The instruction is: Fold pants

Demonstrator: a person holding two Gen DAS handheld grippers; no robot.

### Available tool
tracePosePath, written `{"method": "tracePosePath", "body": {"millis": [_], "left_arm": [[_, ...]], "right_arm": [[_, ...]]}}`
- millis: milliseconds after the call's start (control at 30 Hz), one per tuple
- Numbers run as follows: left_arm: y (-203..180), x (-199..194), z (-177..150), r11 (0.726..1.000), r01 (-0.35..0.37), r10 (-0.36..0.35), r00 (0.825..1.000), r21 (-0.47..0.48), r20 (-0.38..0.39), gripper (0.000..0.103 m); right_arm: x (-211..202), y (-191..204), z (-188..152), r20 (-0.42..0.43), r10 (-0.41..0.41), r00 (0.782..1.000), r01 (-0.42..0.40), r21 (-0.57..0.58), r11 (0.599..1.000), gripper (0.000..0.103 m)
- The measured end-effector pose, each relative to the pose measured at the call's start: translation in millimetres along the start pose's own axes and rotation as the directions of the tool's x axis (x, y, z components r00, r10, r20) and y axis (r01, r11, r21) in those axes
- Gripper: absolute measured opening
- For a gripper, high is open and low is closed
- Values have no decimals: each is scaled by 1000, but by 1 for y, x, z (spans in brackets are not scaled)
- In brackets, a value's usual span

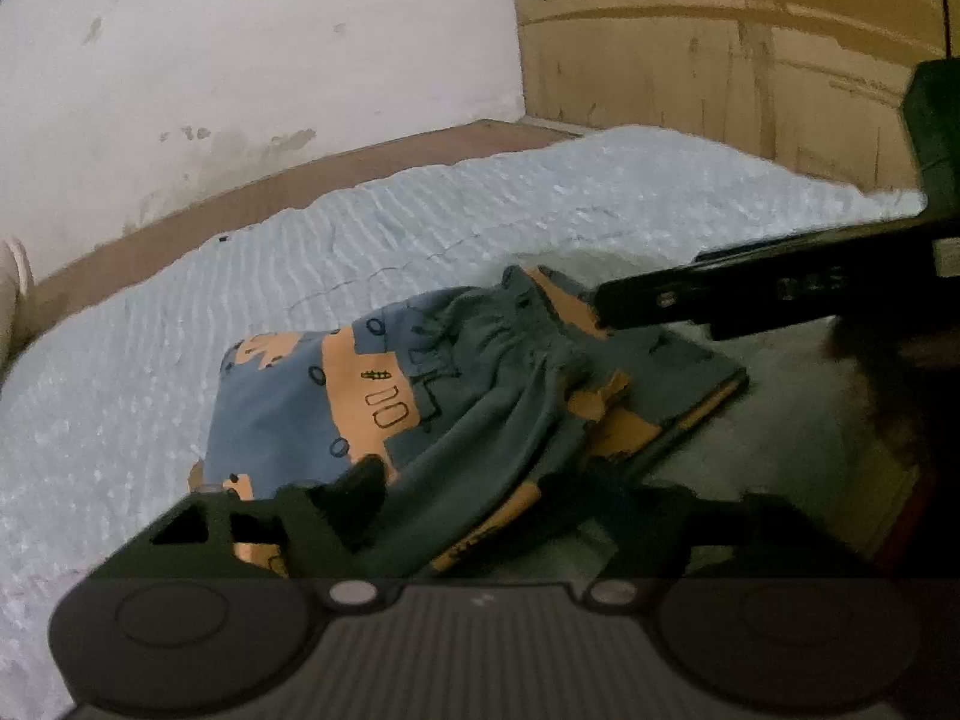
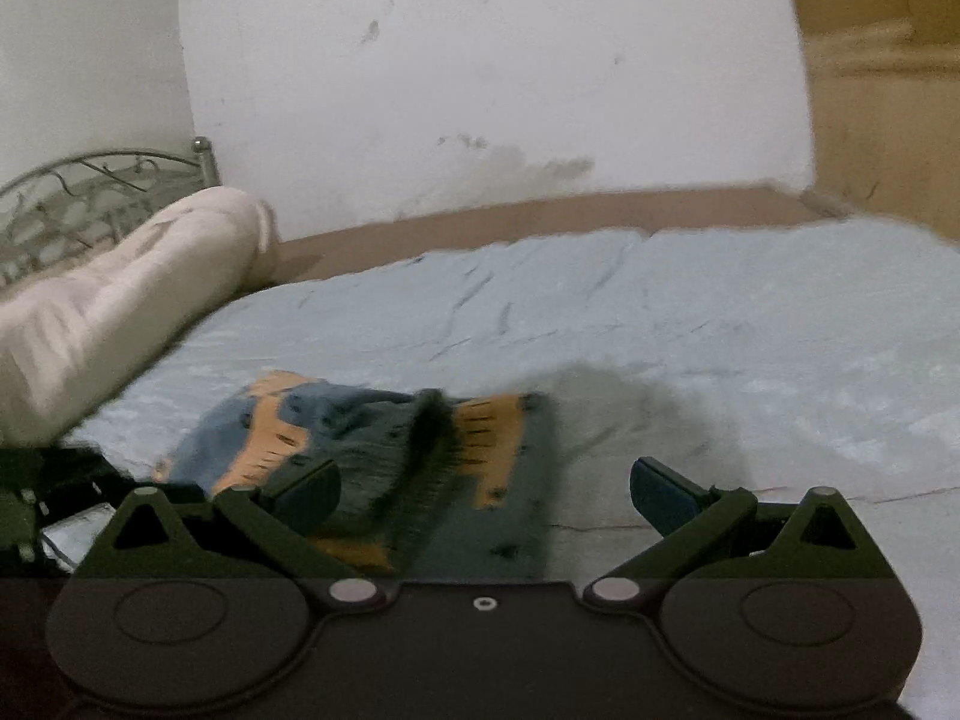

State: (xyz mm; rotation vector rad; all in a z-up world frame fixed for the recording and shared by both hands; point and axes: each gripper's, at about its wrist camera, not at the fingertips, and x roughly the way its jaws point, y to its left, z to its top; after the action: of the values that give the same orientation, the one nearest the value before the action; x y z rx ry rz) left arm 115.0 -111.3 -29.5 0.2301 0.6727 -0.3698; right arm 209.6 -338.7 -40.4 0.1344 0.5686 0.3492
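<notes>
L wrist view: the pants [image 1: 480, 384], blue w/ orange print, were seen bunched on the pale blue bed sheet [image 1: 300, 252], waistband gathered near centre. The left gripper [image 1: 480, 516] was held low over the cloth, fingers spread and released; fabric lay between them, w/ no pinch visible. The right gripper [image 1: 750, 294] was seen at the pants' far edge.

R wrist view: the right gripper [image 2: 486, 489] had its fingers spread, nothing gripped; the pants [image 2: 384, 450] lay just ahead, w/ a white pillow [image 2: 120, 294] at left
</notes>
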Motion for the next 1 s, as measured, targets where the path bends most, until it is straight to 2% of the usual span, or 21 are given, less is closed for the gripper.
{"method": "tracePosePath", "body": {"millis": [67,200,233,300,333,367,433,500,600,833,1000], "left_arm": [[3,1,3,1000,14,-14,1000,-23,3,46],[4,5,8,998,38,-39,999,-54,-8,22],[3,7,9,997,50,-50,999,-53,-9,10],[2,7,8,996,66,-66,998,-59,-9,8],[2,8,8,996,65,-66,998,-59,-10,7],[2,8,7,996,66,-67,998,-67,-12,6],[5,9,7,994,71,-72,997,-86,-11,5],[5,8,7,993,75,-76,997,-90,-10,4],[4,4,9,993,79,-79,997,-87,-2,3],[1,-11,23,989,109,-108,994,-99,8,3],[-7,-11,25,984,148,-148,989,-101,7,3]], "right_arm": [[12,0,5,-25,42,999,-41,37,998,100],[38,3,18,-63,68,996,-63,83,995,86],[43,4,20,-69,78,995,-71,92,993,82],[53,5,26,-83,98,992,-88,113,990,76],[59,5,28,-94,110,989,-98,126,987,69],[65,4,29,-111,121,986,-104,143,984,55],[73,1,29,-140,117,983,-93,169,981,38],[74,0,28,-145,112,983,-86,174,981,31],[66,-1,28,-123,119,985,-97,173,980,11],[36,-5,43,-62,121,991,-110,159,981,9],[17,-10,47,-68,75,995,-65,135,989,9]]}}
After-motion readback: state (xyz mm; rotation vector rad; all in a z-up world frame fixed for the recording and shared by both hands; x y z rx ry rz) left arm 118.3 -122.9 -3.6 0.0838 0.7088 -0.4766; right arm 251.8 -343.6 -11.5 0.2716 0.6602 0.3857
